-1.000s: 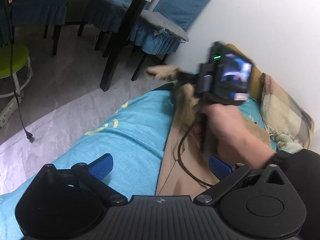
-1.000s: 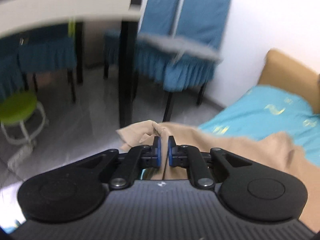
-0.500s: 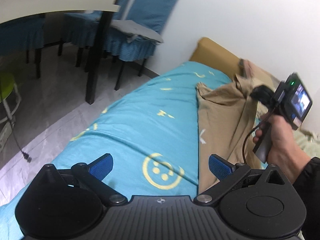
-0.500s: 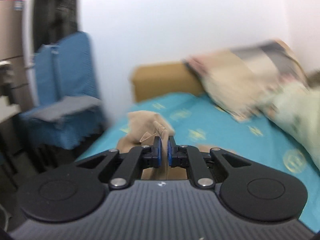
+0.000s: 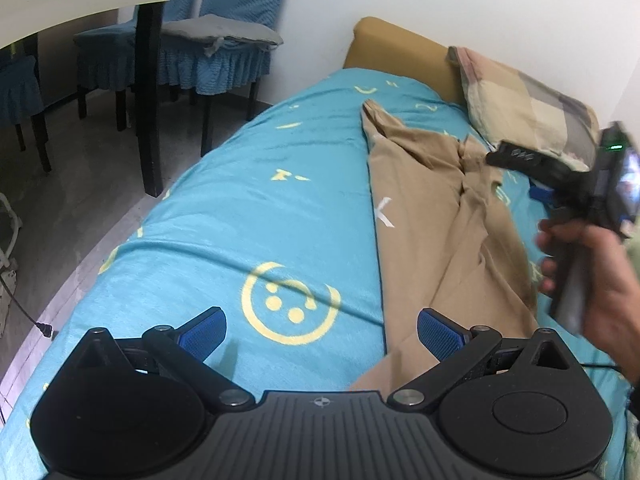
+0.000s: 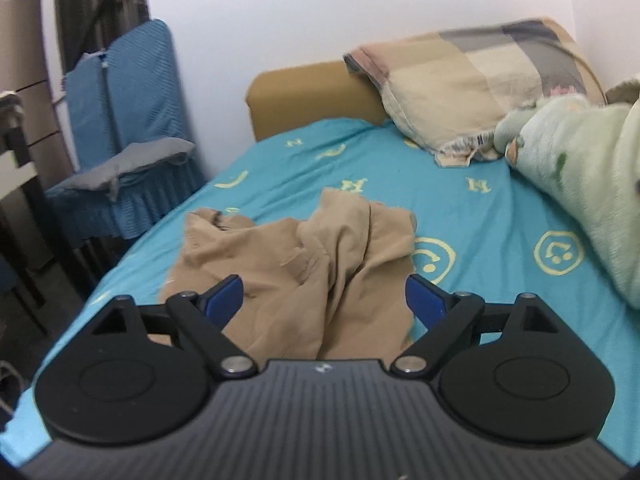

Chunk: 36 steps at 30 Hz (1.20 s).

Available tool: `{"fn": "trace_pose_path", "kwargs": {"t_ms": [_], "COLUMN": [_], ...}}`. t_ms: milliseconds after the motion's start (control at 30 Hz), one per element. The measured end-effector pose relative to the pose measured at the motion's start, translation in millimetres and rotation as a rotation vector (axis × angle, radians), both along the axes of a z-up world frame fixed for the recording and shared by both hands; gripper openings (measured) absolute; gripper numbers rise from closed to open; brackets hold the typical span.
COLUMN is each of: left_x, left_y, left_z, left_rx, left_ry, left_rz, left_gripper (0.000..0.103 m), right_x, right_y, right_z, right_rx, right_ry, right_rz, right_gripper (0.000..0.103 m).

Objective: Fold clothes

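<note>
Blue pads stand wide apart on my left gripper (image 5: 322,330) at the bottom of the left wrist view, nothing between them; they hover over the turquoise sheet (image 5: 256,216) with its yellow smiley print. The left pad is over bare sheet, while the right pad is over the near end of the tan garment (image 5: 436,220). That garment lies in a long strip up the right half of the frame, its left edge fairly straight, its far part bunched and wrinkled.

At the right edge of the same view my right hand (image 5: 592,276) grips the handle of the right gripper (image 6: 323,298), whose black finger reaches toward the wrinkled part of the cloth.

In the right wrist view my right gripper's jaws are opening, already spread wide, and the pads touch nothing. The tan garment lies crumpled on the sheet below and beyond them, in the middle of the frame, loose from the pads.

Farther up the bed, a checked pillow (image 6: 480,80) leans on the mustard headboard (image 6: 312,92) at upper right, with a pale green blanket (image 6: 580,184) at the right edge. A blue-covered chair (image 6: 124,128) with a grey cloth on its seat stands at the left.
</note>
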<state>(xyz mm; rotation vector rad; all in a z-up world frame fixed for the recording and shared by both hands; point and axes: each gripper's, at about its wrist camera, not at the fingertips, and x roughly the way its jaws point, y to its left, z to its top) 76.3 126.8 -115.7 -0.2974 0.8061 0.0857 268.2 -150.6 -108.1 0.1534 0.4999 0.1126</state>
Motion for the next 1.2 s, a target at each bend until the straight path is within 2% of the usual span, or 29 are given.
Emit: {"fn": "trace_pose_path", "kwargs": {"t_ms": [133, 267, 400, 533, 633, 767, 833, 933, 1000, 1067, 1100, 1200], "left_x": [-6.1, -15.2, -26.1, -33.7, -36.5, -35.0, -35.8, -40.4, -43.8, -48.0, -49.8, -57.2], "left_y": [-0.1, 4.8, 9.2, 14.5, 18.9, 20.2, 19.7, 17.0, 15.0, 15.1, 16.5, 14.1], "left_z": [3.0, 5.8, 10.7, 10.9, 4.7, -9.7, -18.0, -19.6, -18.9, -16.3, -15.5, -6.6], "left_rx": [-0.015, -0.065, -0.089, -0.095, -0.113, -0.116, -0.128, -0.107, -0.08, -0.066, -0.081, -0.093], "left_ry": [0.021, 0.069, 0.088, 0.114, 0.15, 0.242, 0.289, 0.297, 0.297, 0.297, 0.302, 0.281], "left_rz": [-0.006, 0.013, 0.062, 0.135, 0.18, 0.223, 0.236, 0.283, 0.319, 0.343, 0.344, 0.33], "left_gripper": [0.103, 0.103, 0.102, 0.098, 0.096, 0.091, 0.088, 0.081, 0.064, 0.019, 0.008, 0.003], "right_x": [-64.2, -144.8, -226.8, -286.3, -313.5, -320.8, -318.2, -315.9, -316.6, -317.2, -318.0, -321.3], "right_y": [-11.8, -23.6, -39.8, -62.1, -83.4, -100.5, -104.3, -105.1, -106.1, -108.1, -109.6, -114.1], "right_z": [32.4, 56.1, 61.4, 61.3, 61.5, 54.4, 48.3, 39.7, 36.9, 35.9, 35.6, 35.1], "right_rx": [0.029, 0.028, 0.041, 0.085, 0.176, 0.242, 0.27, 0.29, 0.301, 0.31, 0.317, 0.344], "right_ry": [0.0, 0.03, 0.065, 0.113, 0.123, 0.155, 0.179, 0.205, 0.213, 0.214, 0.214, 0.212], "right_rz": [0.029, 0.045, 0.028, -0.043, -0.106, -0.192, -0.2, -0.194, -0.185, -0.185, -0.187, -0.193], "right_gripper": [0.089, 0.089, 0.089, 0.089, 0.089, 0.089, 0.089, 0.089, 0.089, 0.089, 0.089, 0.089]}}
